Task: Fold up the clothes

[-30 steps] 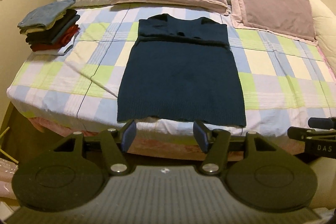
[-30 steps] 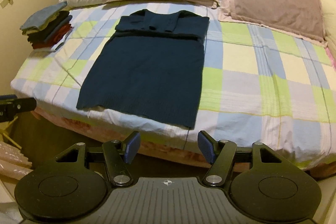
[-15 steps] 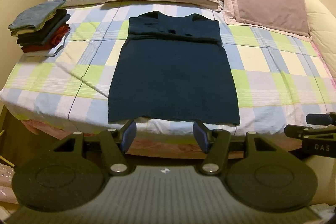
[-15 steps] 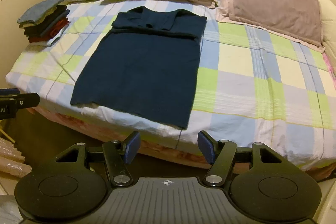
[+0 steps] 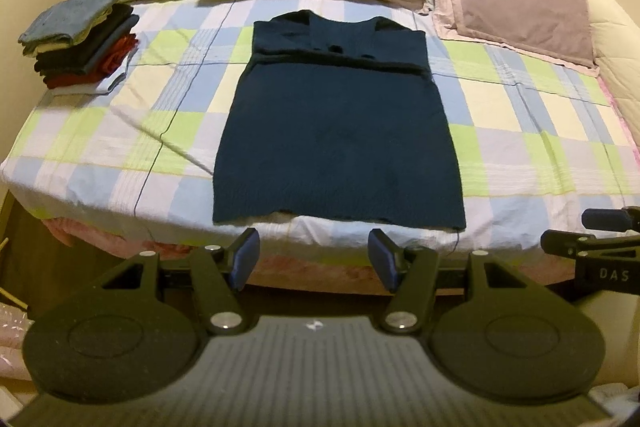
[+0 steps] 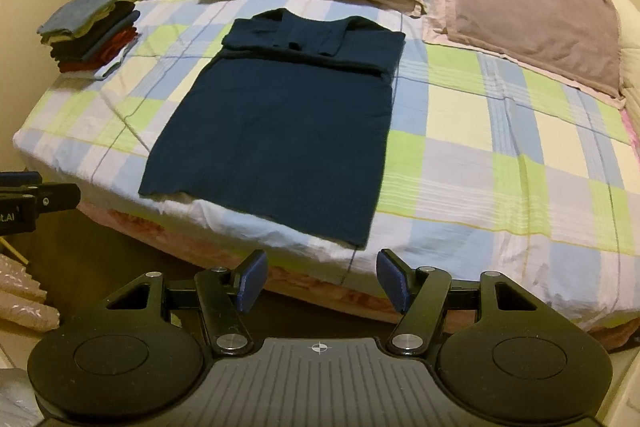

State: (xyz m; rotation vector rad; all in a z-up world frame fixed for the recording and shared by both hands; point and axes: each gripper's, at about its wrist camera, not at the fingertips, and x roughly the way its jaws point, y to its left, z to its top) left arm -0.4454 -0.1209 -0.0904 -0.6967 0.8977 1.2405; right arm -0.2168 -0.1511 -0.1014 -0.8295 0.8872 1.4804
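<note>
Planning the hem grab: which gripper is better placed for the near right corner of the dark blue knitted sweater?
Probably the right. The right gripper, open, hangs just below the dark blue knitted sweater's right hem corner. The left gripper, also open, faces the hem's middle, so it suits the left corner better.

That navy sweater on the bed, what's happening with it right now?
The navy sweater lies flat on the checked bedsheet, sleeves already folded across its chest. Both the left gripper and right gripper are open and empty, near the bed's foot, touching nothing. A stack of folded clothes sits on the far-left corner.
</note>
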